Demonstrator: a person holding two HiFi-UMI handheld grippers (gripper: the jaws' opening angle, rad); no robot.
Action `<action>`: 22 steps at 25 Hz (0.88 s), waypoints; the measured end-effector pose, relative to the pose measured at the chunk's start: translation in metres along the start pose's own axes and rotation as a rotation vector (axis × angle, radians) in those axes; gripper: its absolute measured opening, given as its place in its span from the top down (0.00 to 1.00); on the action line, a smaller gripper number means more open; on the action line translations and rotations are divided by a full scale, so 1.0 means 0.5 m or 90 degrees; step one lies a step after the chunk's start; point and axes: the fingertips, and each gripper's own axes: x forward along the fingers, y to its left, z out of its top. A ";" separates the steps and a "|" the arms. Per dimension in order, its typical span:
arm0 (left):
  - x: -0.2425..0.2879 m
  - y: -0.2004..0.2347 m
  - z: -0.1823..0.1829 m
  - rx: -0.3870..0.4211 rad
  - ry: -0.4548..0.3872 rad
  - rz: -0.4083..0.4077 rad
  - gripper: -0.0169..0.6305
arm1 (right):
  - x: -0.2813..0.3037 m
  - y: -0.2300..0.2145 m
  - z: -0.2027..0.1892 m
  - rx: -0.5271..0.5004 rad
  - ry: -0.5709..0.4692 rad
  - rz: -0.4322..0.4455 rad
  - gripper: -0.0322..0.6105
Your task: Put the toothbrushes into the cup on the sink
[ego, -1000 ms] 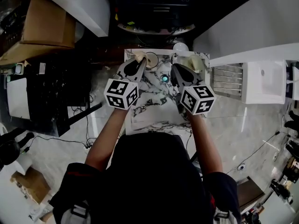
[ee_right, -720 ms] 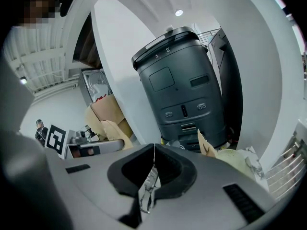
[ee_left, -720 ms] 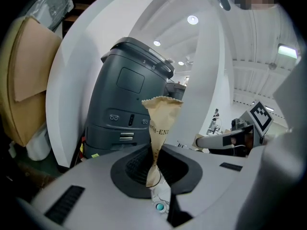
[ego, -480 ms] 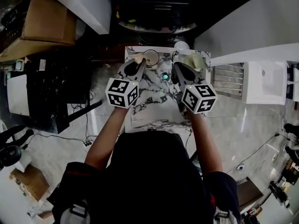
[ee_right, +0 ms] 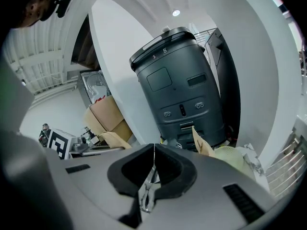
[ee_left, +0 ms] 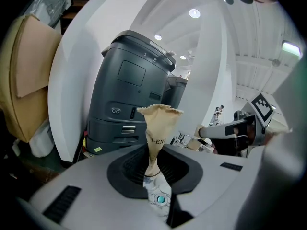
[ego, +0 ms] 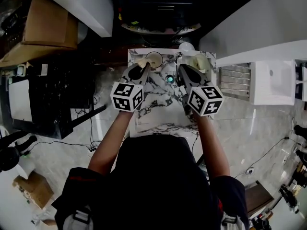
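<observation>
Although the left hand-held gripper (ee_left: 152, 169) clasps a tan paper-wrapped toothbrush (ee_left: 158, 128) upright between its pads, its jaws have just been easing apart a little, with the wrapper between them. Seen from the head view, this toothbrush hangs just beside the round brown-rimmed cup (ego: 154, 60) at the back of the white marbled sink (ego: 153, 114), not inside it, so I judge the first placement unfinished. The right hand-held gripper (ee_right: 153, 162) is clenched on nothing. A second tan paper packet (ee_right: 201, 143), probably another toothbrush, lies near it on the worktop and is not yet picked up.

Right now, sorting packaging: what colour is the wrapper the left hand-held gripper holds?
Tan wrapper, dark lettering; best in the left gripper view.
</observation>
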 end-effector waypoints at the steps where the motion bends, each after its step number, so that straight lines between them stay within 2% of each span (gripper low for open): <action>1: 0.001 0.000 -0.002 -0.001 0.002 -0.001 0.91 | 0.000 -0.001 0.000 0.001 0.000 0.000 0.89; 8: 0.003 -0.003 -0.015 -0.014 0.019 -0.008 0.80 | -0.001 -0.007 0.001 0.005 -0.003 -0.003 0.89; 22: -0.023 -0.007 -0.020 -0.026 0.011 0.007 0.78 | -0.017 -0.001 0.007 0.005 -0.010 0.003 0.89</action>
